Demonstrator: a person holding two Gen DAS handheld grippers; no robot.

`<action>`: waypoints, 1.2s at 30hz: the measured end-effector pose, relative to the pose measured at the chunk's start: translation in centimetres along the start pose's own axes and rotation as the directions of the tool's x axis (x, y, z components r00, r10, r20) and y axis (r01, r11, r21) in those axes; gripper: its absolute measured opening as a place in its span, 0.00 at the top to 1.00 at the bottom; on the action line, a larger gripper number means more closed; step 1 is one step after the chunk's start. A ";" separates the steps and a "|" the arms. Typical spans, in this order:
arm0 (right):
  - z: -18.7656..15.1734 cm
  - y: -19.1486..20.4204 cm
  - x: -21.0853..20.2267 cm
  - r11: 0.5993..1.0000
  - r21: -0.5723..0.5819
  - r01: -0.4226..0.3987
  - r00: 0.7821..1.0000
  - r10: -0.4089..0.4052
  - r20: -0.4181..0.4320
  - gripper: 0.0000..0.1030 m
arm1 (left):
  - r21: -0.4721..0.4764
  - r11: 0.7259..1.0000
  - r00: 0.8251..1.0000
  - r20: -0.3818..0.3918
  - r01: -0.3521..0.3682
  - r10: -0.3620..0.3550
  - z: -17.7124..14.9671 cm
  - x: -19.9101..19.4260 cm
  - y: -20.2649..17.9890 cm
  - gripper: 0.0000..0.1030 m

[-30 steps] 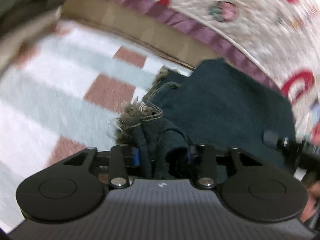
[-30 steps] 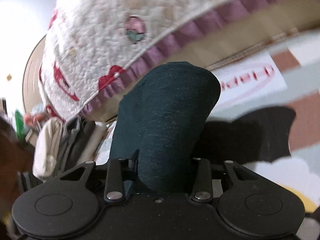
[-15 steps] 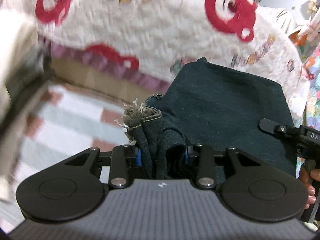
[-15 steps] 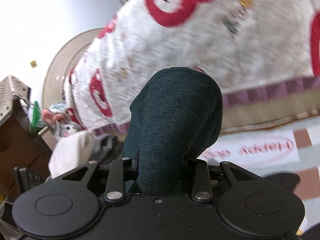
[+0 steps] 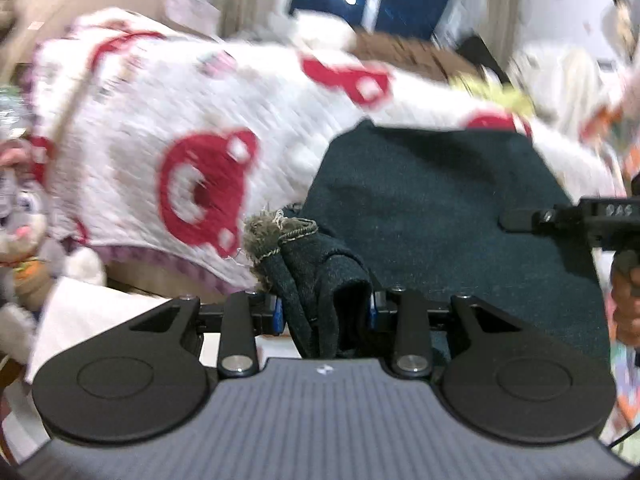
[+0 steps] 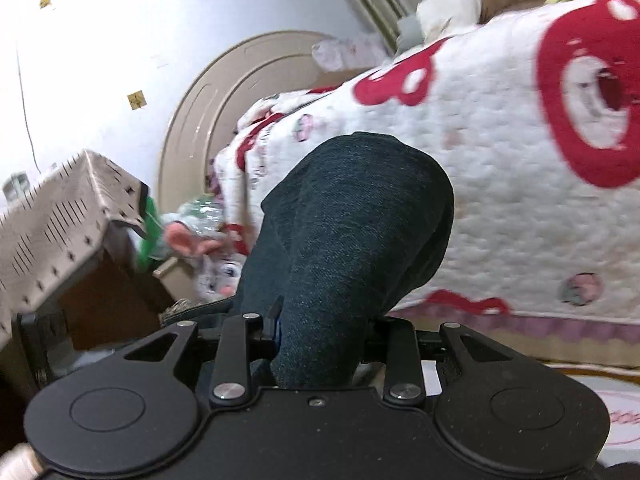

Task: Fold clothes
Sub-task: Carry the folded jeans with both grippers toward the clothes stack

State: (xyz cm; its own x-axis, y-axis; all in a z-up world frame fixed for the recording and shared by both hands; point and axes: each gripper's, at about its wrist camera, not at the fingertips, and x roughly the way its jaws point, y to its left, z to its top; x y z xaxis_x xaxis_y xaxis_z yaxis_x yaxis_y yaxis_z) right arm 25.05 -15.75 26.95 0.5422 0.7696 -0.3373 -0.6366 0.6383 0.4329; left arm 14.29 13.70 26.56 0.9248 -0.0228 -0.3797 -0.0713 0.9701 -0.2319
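Observation:
I hold dark blue denim jeans (image 5: 432,208) in the air between both grippers. My left gripper (image 5: 326,310) is shut on a bunched frayed hem (image 5: 272,236) of the jeans. The cloth stretches flat to the right, toward my right gripper, whose side shows at the right edge of the left wrist view (image 5: 560,218). In the right wrist view my right gripper (image 6: 320,332) is shut on a thick fold of the jeans (image 6: 352,216) that bulges up over the fingers and hides their tips.
A bed with a white quilt printed with red shapes (image 5: 168,120) (image 6: 520,160) stands ahead. A beige perforated basket (image 6: 52,216) and a plush toy (image 6: 208,264) are at the left. A patterned mat (image 6: 608,408) lies on the floor below.
Both grippers have lifted the jeans from near the floor mat to the height of the bed. The views have tilted up, so wall and window now show.

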 end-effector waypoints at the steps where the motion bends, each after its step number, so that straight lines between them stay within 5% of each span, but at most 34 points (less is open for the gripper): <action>1: 0.6 1.0 0.6 1.000 -0.004 -0.009 1.000 0.009 -0.006 0.65 | -0.029 1.000 1.000 0.024 -0.012 0.013 -0.1 -0.9 0.8 0.67; 4: 0.3 3.6 2.7 0.998 -0.014 -0.069 0.998 0.069 0.003 0.65 | -0.072 0.995 0.991 0.110 -0.075 0.083 -1.1 -3.1 3.4 0.67; 9: -2.0 6.4 9.6 0.973 0.035 -0.229 0.973 0.229 -0.004 0.65 | -0.194 0.969 0.951 0.238 -0.153 0.198 -3.1 -6.8 9.8 0.67; 14: -6.5 7.6 19.2 0.946 0.146 -0.290 0.951 0.302 -0.063 0.65 | -0.284 0.929 0.929 0.212 -0.239 0.303 -6.4 -5.2 17.0 0.67; 20: -11.7 5.9 26.5 0.969 0.127 -0.211 0.962 0.229 -0.152 0.65 | -0.316 0.918 0.934 0.181 -0.240 0.307 -12.0 0.6 22.1 0.67; 25: -11.1 6.1 26.6 0.947 0.043 -0.317 0.944 0.320 -0.075 0.65 | -0.306 0.937 0.890 0.361 -0.167 0.277 -10.7 -1.4 22.7 0.67; 29: -10.2 5.2 27.3 0.929 0.055 -0.365 0.931 0.366 -0.010 0.63 | -0.303 0.931 0.920 0.268 -0.201 0.286 -9.7 0.5 23.4 0.67; 31: -11.1 3.6 29.5 0.942 0.165 -0.293 0.939 0.316 -0.136 0.54 | -0.354 0.902 0.941 0.134 -0.247 0.310 -11.0 3.0 24.6 0.66; 33: -13.2 0.8 32.3 0.926 0.339 -0.165 0.899 0.283 -0.335 0.53 | -0.394 0.863 0.939 0.003 -0.315 0.344 -13.1 5.0 25.9 0.65; 36: -16.1 -1.6 32.3 0.844 0.511 -0.163 0.886 0.354 -0.300 0.51 | -0.444 0.848 0.943 0.021 -0.289 0.333 -15.0 5.2 27.0 0.62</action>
State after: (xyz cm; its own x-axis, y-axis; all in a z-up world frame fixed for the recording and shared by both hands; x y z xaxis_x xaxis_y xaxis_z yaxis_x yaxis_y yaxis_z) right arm 34.76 8.42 1.94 0.0905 0.9135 -0.3967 -0.3452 0.4024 0.8479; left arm 11.57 36.19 4.87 0.8560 0.3065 -0.4163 -0.4941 0.7220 -0.4844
